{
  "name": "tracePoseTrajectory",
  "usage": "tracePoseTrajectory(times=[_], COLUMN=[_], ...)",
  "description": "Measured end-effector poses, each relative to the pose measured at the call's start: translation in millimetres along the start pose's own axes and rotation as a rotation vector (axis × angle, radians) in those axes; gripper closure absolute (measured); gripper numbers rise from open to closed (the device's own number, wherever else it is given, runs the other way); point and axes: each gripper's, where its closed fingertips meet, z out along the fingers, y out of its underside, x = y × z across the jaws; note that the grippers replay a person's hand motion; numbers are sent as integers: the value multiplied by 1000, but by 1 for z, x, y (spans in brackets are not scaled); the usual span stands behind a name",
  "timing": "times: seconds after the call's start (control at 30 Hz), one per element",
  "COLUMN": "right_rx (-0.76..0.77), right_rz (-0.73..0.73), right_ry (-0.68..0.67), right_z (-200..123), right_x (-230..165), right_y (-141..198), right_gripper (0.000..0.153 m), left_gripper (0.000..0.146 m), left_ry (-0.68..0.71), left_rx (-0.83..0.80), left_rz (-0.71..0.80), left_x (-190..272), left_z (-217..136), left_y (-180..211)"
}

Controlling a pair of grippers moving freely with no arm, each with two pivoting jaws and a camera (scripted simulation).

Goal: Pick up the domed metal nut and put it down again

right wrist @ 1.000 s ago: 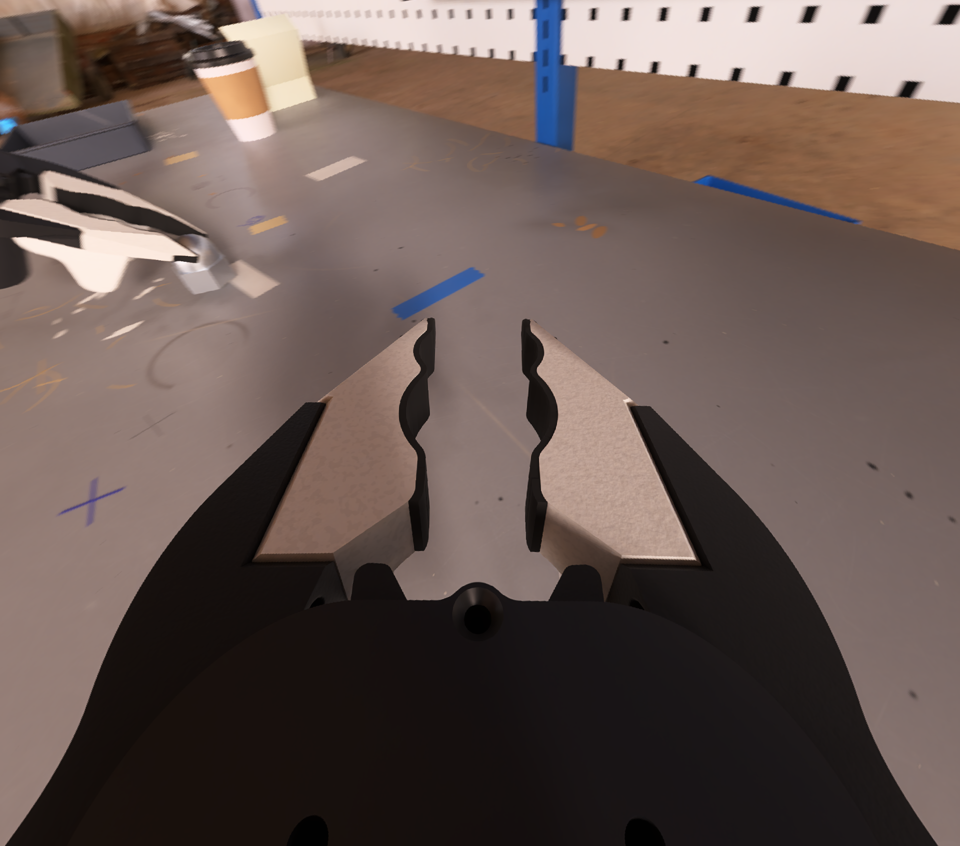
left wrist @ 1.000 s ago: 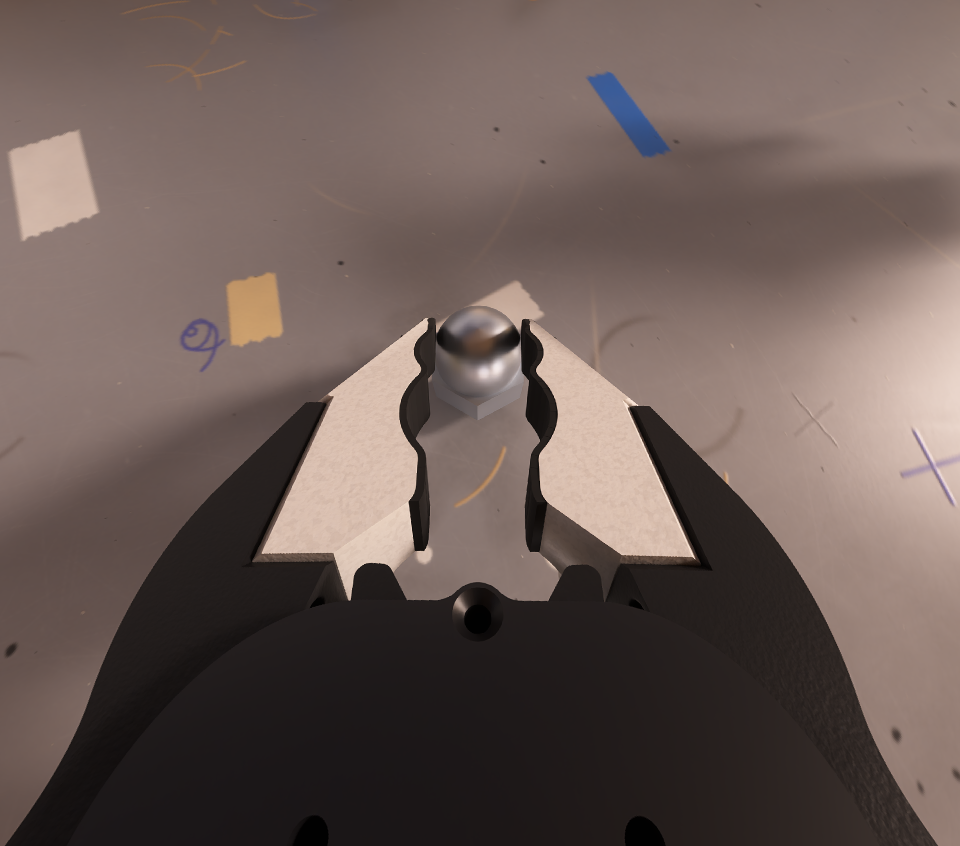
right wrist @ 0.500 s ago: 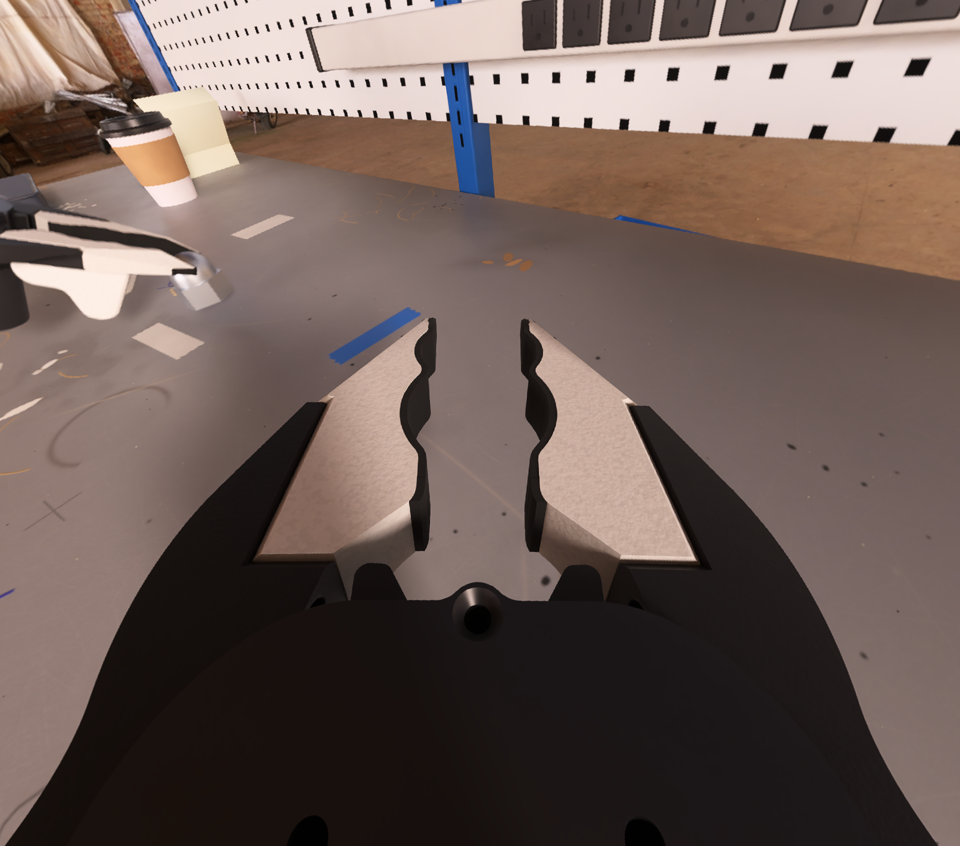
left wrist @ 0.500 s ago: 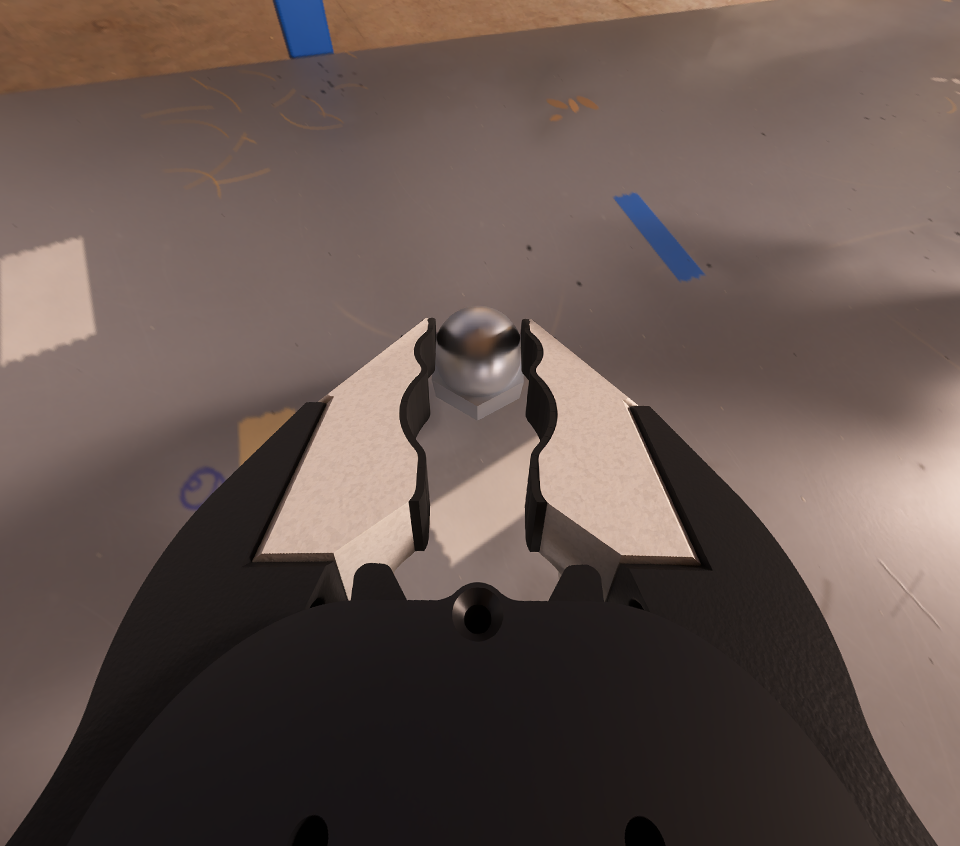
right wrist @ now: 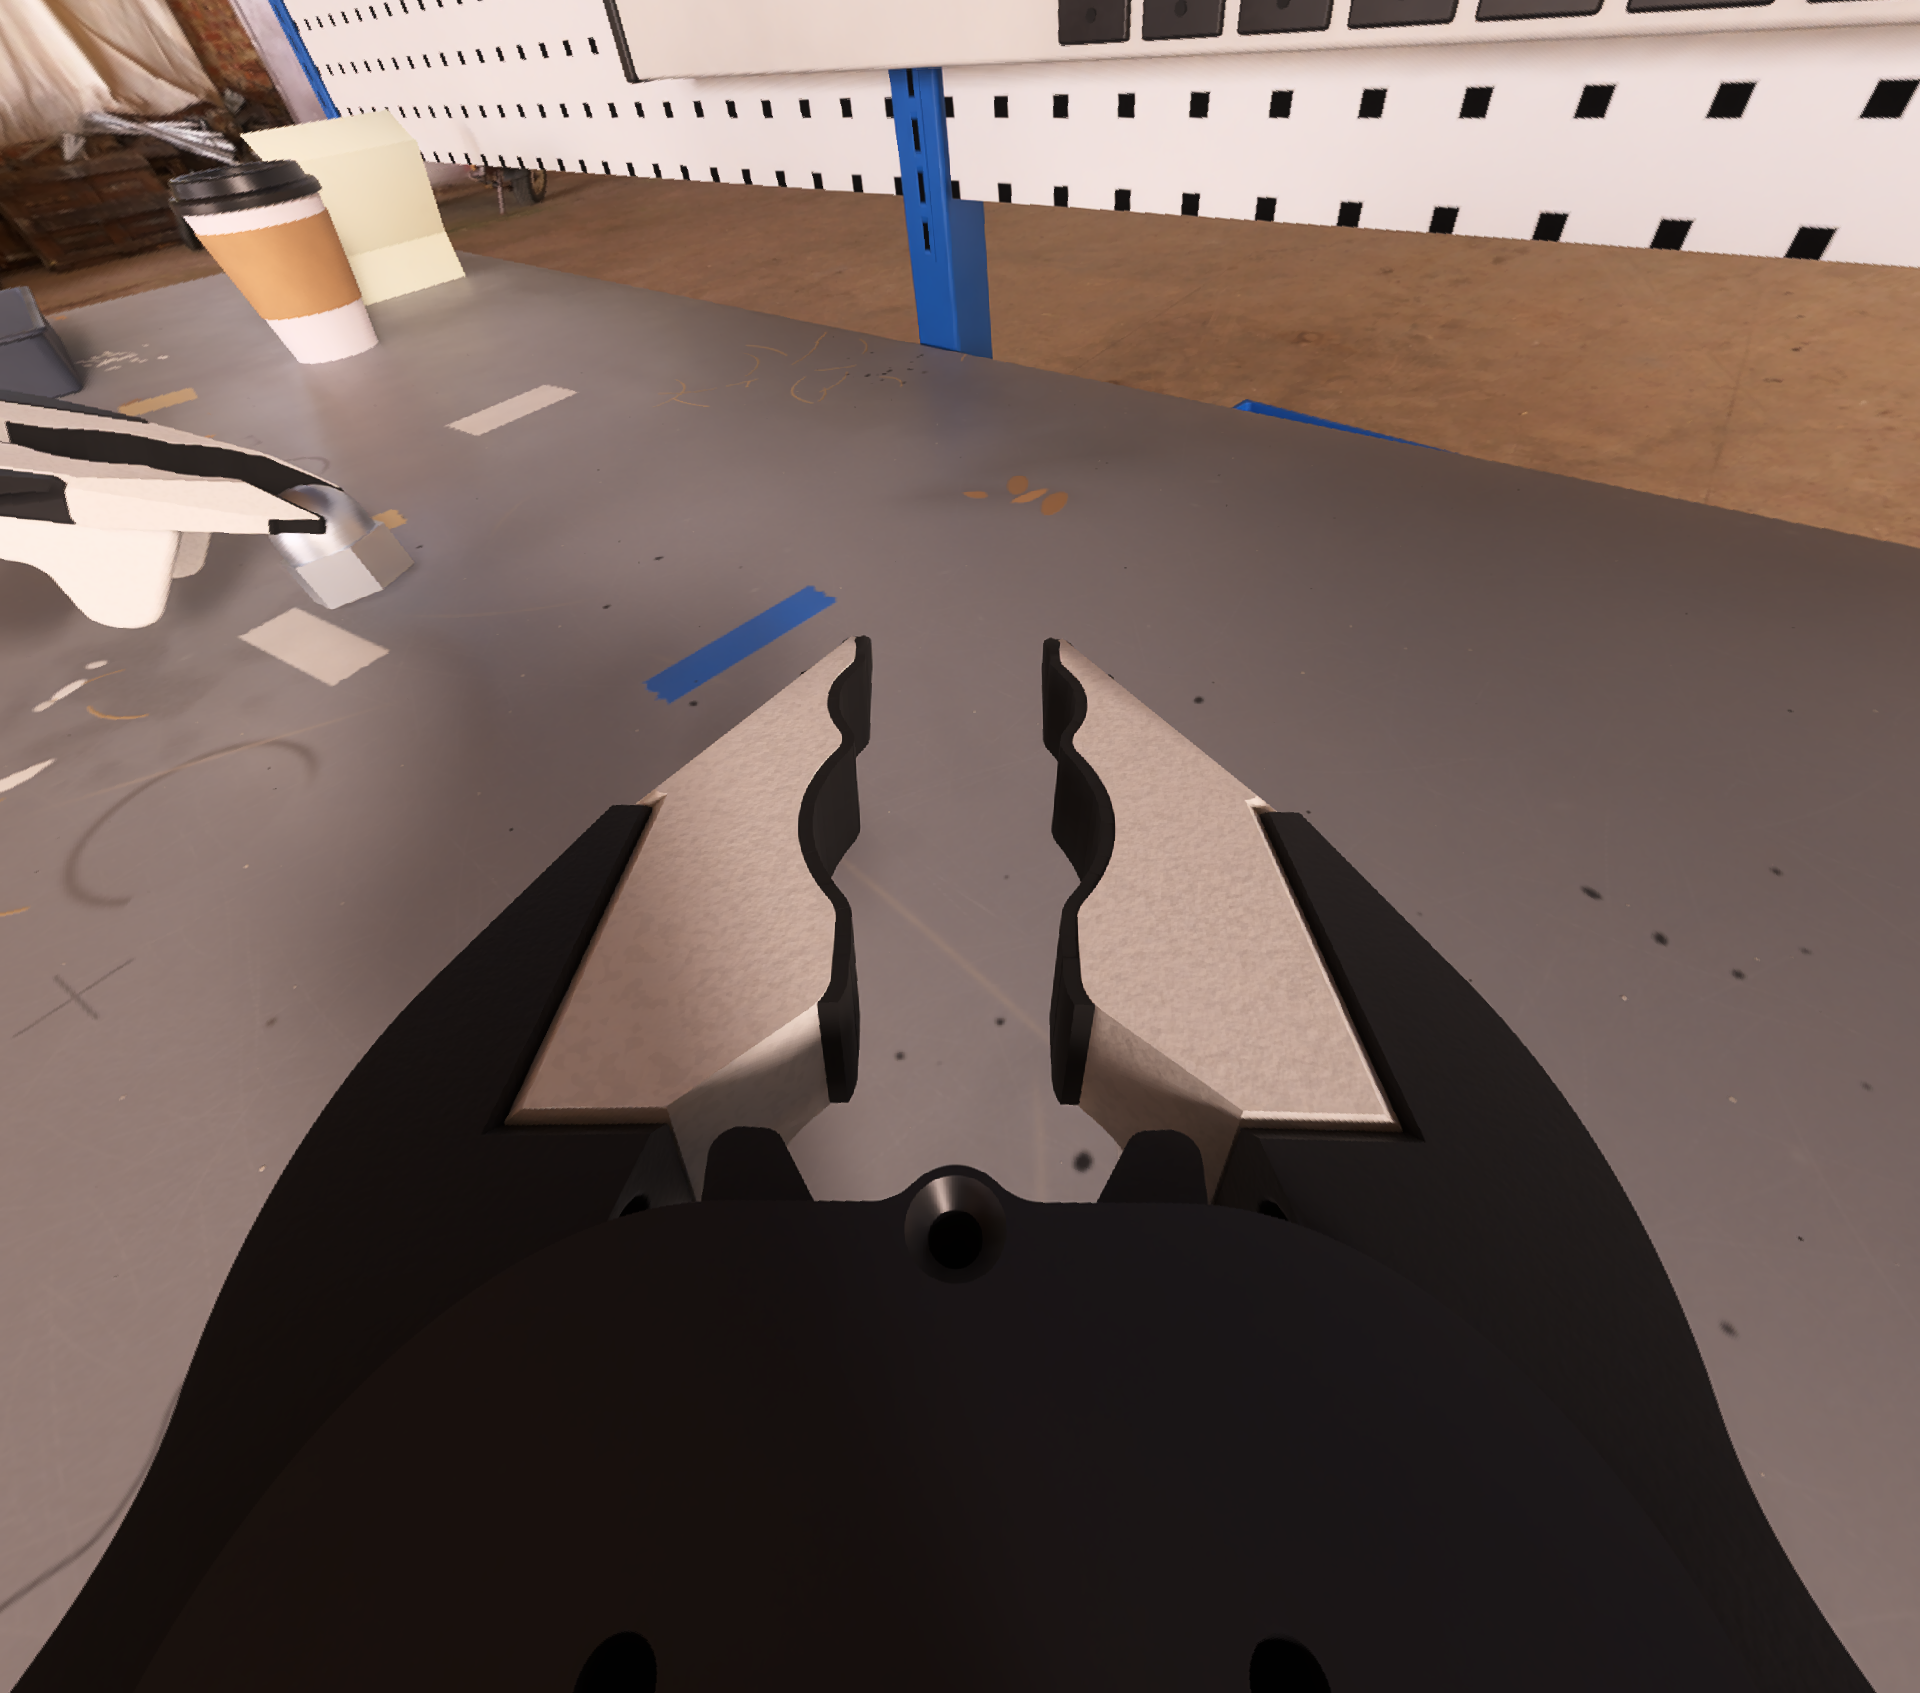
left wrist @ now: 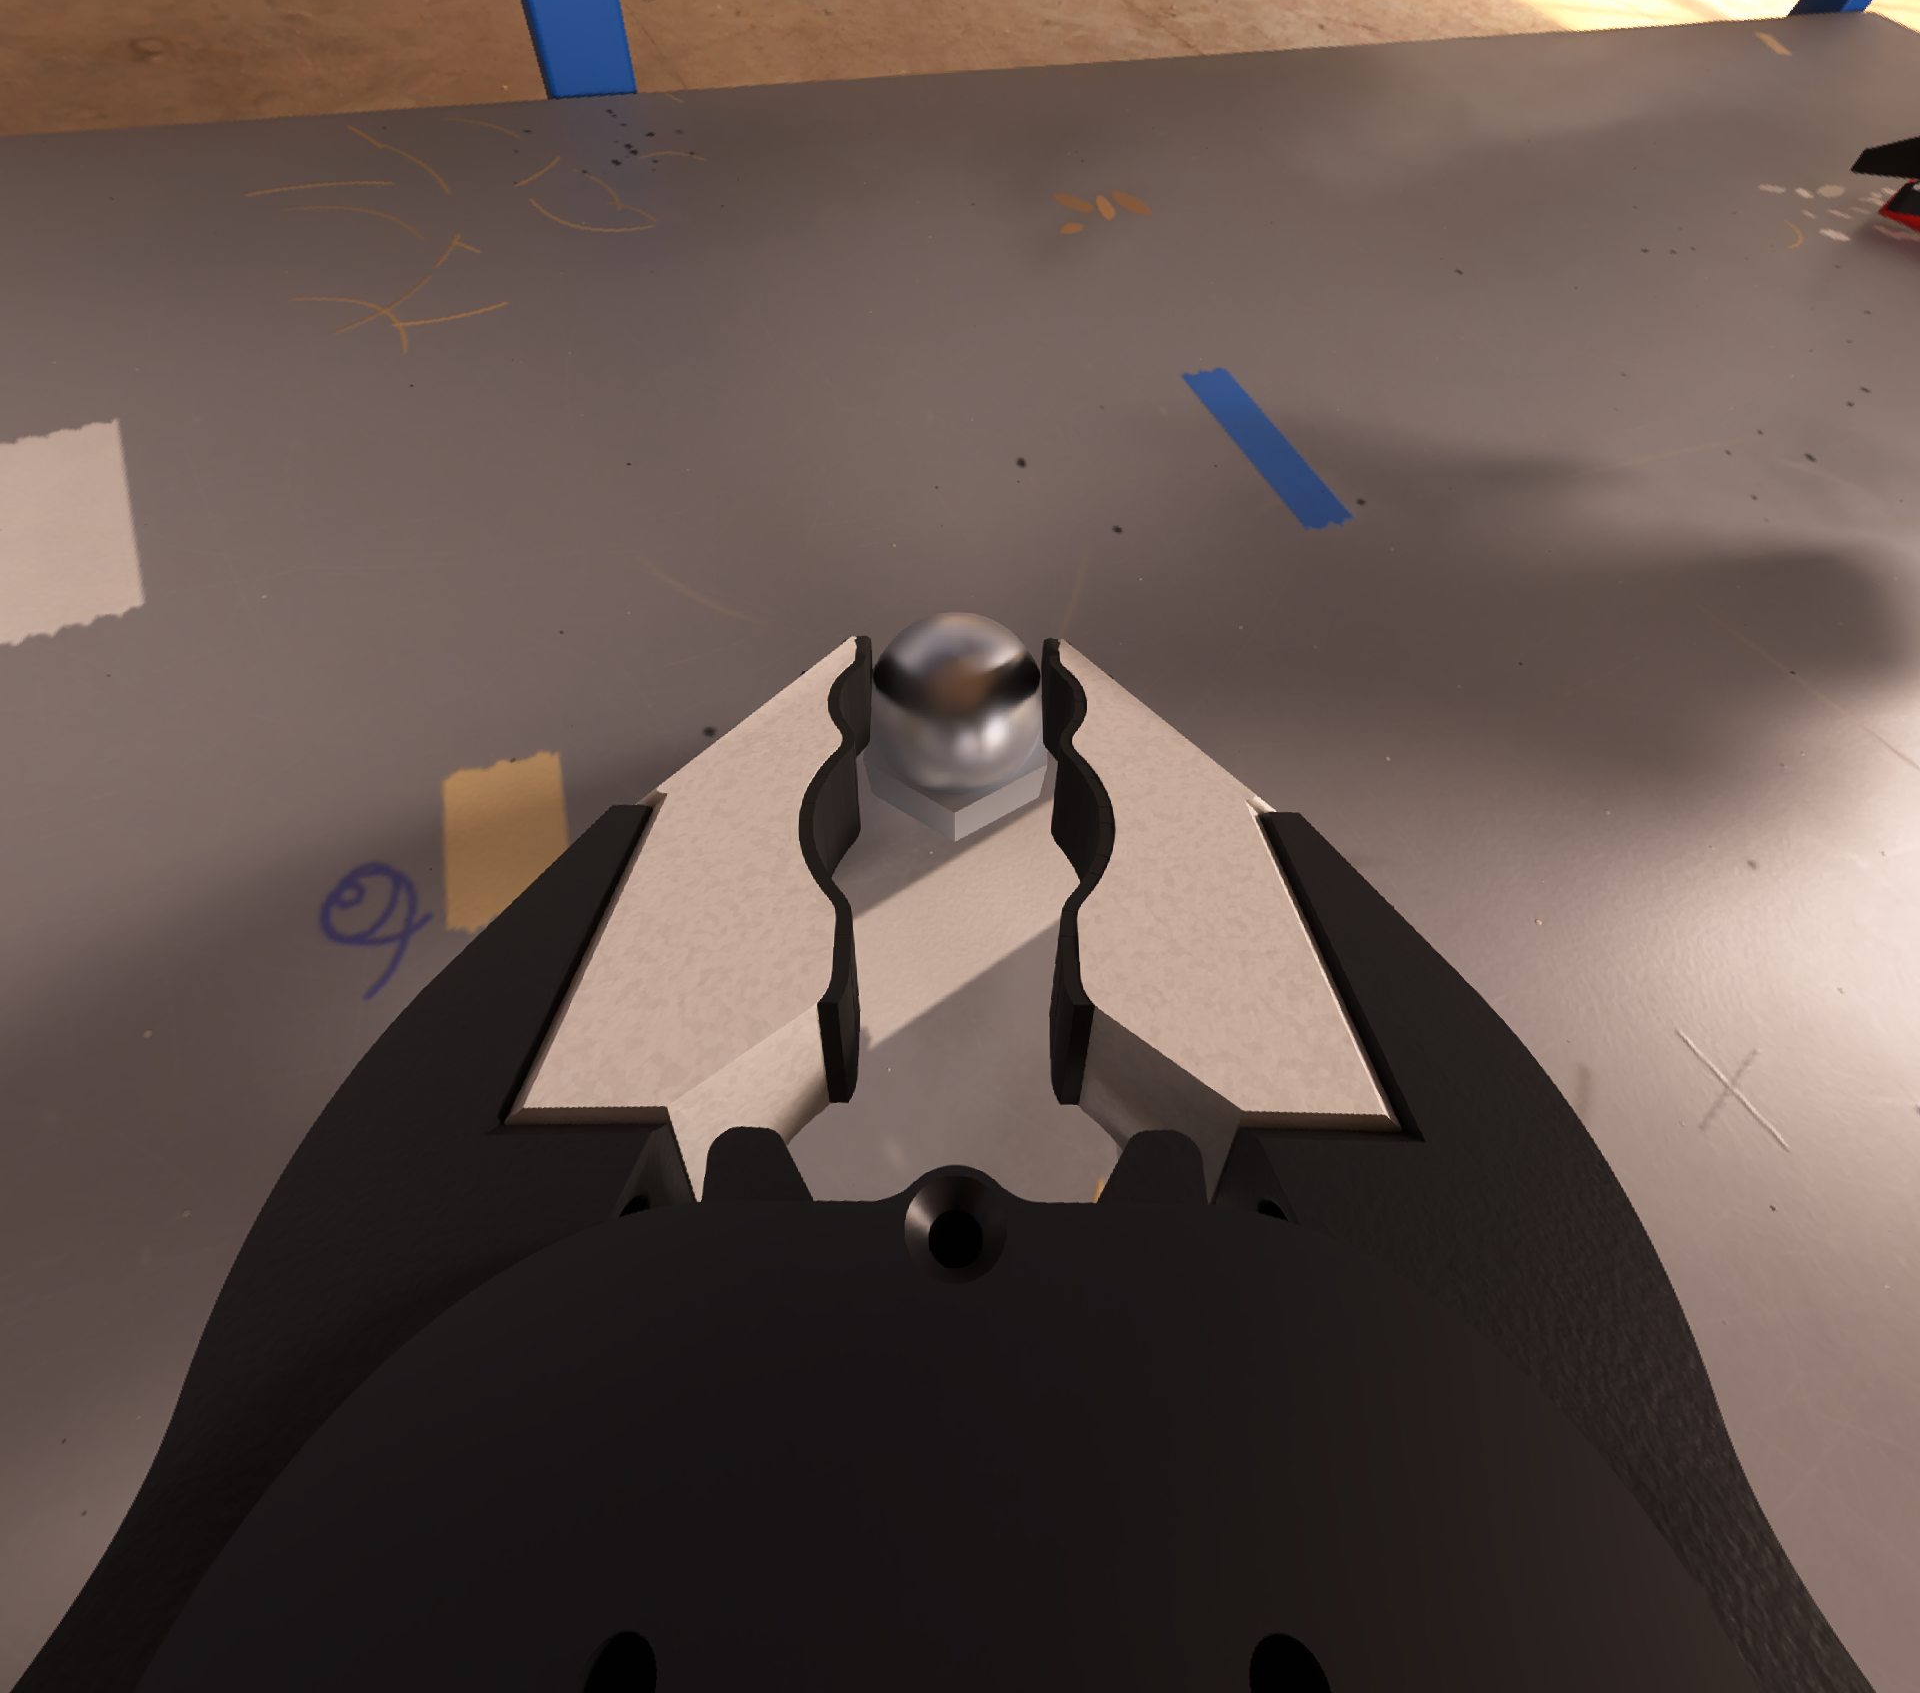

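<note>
The left gripper (left wrist: 956, 656) has its jaws clamped on the domed metal nut (left wrist: 956, 713), carried clear above the grey surface (left wrist: 1039, 355). The right gripper (right wrist: 956, 656) hangs part-open, holding nothing. The smooth dome offers little bite — it could squirt out and roll.

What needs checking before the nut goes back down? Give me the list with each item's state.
1. Left claw shut on the domed metal nut: ok, both fingers press its sides.
2. Nut held off the bench: ok, the right wrist view shows it above the surface, tilted.
3. Nut seated deep in the grip: not ok, it sits at the very fingertips.
4. Landing area below the nut free of objects: ok, only a flat white tape patch lies there.
5. Right claw out of the way: ok, open, empty and well apart.
6. Coffee cup clear of the path: ok, far behind.
</note>
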Motion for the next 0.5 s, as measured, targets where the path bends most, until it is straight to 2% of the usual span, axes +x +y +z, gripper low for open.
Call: tracePoseTrajectory(times=[0.5], right_rx=[-2], right_rz=[-14], right_ry=[9], right_z=[-4], right_x=[0], right_y=[2], right_gripper=[121], left_gripper=[114], left_ry=[-49], left_rx=[-13], left_rz=[50], left_x=[8], left_z=[-4], left_y=[5])
